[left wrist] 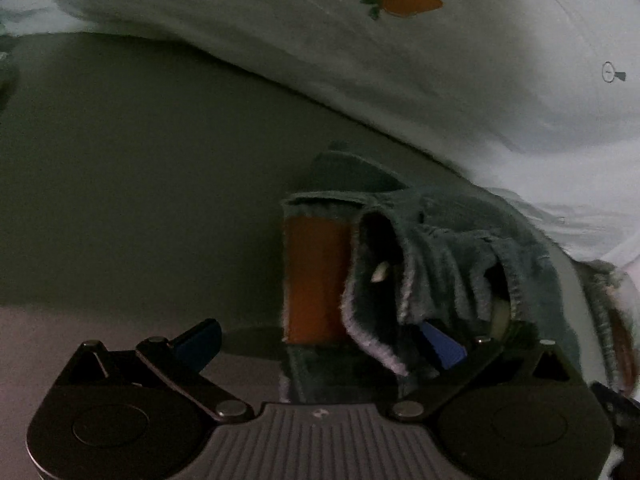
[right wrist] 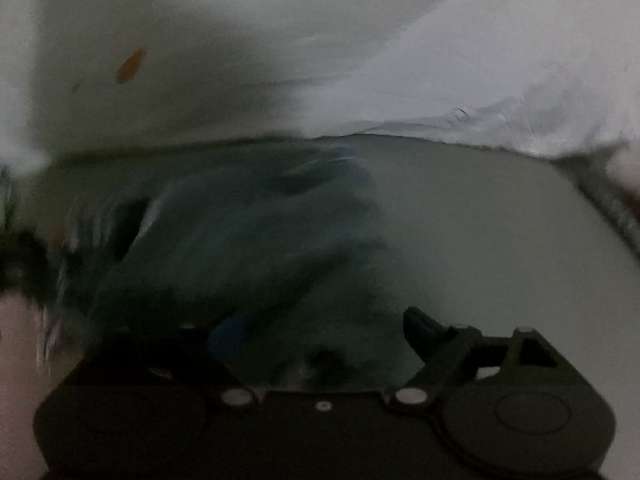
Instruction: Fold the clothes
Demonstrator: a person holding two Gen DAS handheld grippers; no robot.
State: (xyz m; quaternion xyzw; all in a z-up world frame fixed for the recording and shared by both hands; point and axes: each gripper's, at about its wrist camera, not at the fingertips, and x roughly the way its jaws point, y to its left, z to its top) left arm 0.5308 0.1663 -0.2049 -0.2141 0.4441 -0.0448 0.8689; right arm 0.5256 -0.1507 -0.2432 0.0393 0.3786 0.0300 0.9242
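The jeans (left wrist: 436, 264) lie bunched on a grey table (left wrist: 140, 184), with a white sheet (left wrist: 420, 80) printed with a carrot (left wrist: 400, 2) lying along the far side of the table. The garment is the task's item; it is still crumpled, so folding appears to be at an early stage.

Left gripper (left wrist: 320, 344): the 2 blue-padded fingers stand wide apart. The right-hand finger pad is pushed in under a fold of denim, while the left-hand pad sits clear over the table. Nothing is pinched between them. This placement looks intended to get 1 finger beneath a layer, so that closing would catch an edge. An orange patch (left wrist: 316, 280) shows on the garment just ahead of the gripper, framed by a frayed hem; what it is cannot be told.

Right gripper (right wrist: 320, 328): this view is heavily blurred. The right-hand finger is visible and bare, set well to the side; the left-hand finger is only a blue smear against the denim (right wrist: 248, 240). The jaws read as apart, with cloth lying between them, but a grip cannot be confirmed.

Both grippers sit low, near the table, at opposite parts of the same garment, which suits spreading it flat before a fold.
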